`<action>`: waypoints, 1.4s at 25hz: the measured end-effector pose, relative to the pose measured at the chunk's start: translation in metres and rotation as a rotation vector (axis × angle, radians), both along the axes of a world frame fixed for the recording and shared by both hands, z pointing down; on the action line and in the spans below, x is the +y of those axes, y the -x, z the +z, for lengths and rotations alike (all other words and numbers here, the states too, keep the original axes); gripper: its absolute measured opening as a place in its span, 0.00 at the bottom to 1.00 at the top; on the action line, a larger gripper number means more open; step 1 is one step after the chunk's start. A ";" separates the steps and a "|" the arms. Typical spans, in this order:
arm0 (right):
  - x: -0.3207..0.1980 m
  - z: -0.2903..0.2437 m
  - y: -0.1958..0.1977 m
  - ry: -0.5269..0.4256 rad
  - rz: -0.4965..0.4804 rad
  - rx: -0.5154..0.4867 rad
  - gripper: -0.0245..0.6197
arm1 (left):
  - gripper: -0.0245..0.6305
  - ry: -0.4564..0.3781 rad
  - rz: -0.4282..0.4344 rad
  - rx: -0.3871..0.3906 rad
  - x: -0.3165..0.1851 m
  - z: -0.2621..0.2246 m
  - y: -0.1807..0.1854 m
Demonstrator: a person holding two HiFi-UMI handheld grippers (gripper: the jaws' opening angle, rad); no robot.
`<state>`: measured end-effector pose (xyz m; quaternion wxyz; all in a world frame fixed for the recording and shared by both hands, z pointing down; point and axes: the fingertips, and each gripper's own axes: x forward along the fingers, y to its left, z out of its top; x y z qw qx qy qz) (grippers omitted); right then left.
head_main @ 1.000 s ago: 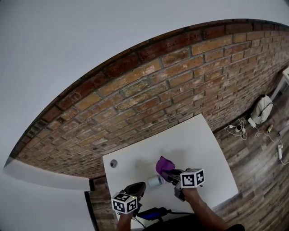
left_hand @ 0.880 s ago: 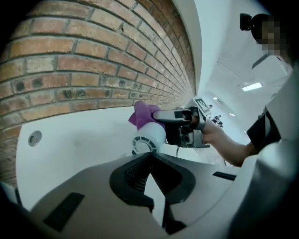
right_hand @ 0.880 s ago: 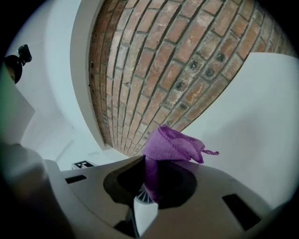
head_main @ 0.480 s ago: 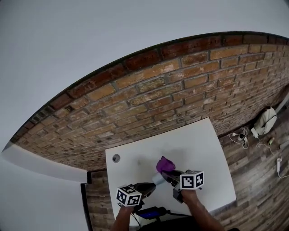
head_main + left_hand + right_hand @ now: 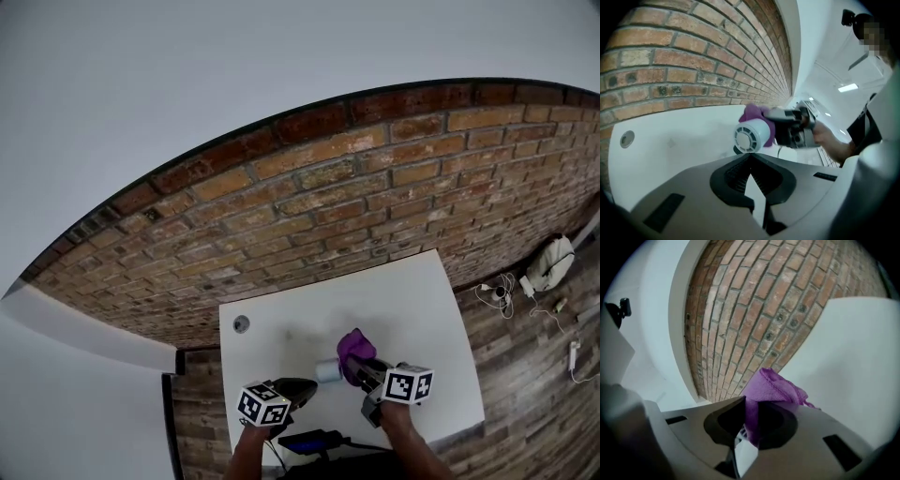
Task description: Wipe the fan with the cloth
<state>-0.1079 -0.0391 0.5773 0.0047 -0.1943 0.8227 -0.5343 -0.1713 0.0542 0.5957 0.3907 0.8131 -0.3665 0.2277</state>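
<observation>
My right hand-held gripper (image 5: 749, 416) pinches the purple cloth (image 5: 771, 387) so it can rub the small white fan (image 5: 751, 135), which I think stands on the table (image 5: 422, 291). My left hand-held gripper (image 5: 750, 159) is closed and empty, near the fan, maybe to steady it.

table (image 5: 422, 300) bare right of fan (image 5: 327, 370), brick wall (image 5: 328, 206) behind

from above, the purple cloth (image 5: 352, 347) and right claw (image 5: 364, 366) hide most of the fan (image 5: 327, 370); only its white end shows. both forearms (image 5: 412, 450) are cut off at the near edge. a round fitting (image 5: 241, 324) on the counter (image 5: 422, 309) and a dark device (image 5: 307, 441) at its near edge are too small to identify.
</observation>
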 end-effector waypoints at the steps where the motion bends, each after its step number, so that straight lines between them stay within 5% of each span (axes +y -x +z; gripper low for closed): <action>1: -0.013 -0.007 0.003 -0.069 -0.029 0.017 0.12 | 0.04 0.006 0.067 -0.018 0.007 0.001 -0.005; 5: -0.040 -0.024 0.043 -0.223 -0.237 0.037 0.12 | 0.04 -0.001 0.213 -0.039 0.016 0.002 -0.026; 8: -0.028 -0.015 0.071 -0.177 -0.405 0.012 0.12 | 0.04 -0.007 0.208 -0.044 0.008 0.006 -0.033; 11: -0.011 -0.003 0.075 -0.135 -0.473 0.032 0.12 | 0.04 -0.013 0.137 -0.068 0.000 0.008 -0.025; 16: -0.009 0.001 0.052 -0.019 -0.291 0.018 0.12 | 0.04 -0.040 -0.002 -0.024 -0.016 0.000 -0.007; 24: 0.002 0.007 0.013 0.099 0.008 -0.050 0.12 | 0.04 -0.041 -0.010 -0.064 -0.030 0.001 0.003; 30: 0.006 0.015 0.000 0.134 0.006 -0.045 0.12 | 0.04 -0.067 -0.027 -0.089 -0.040 -0.004 0.005; 35: 0.001 -0.044 0.011 -0.038 -0.107 -0.042 0.12 | 0.04 -0.134 -0.030 -0.135 -0.046 -0.020 0.004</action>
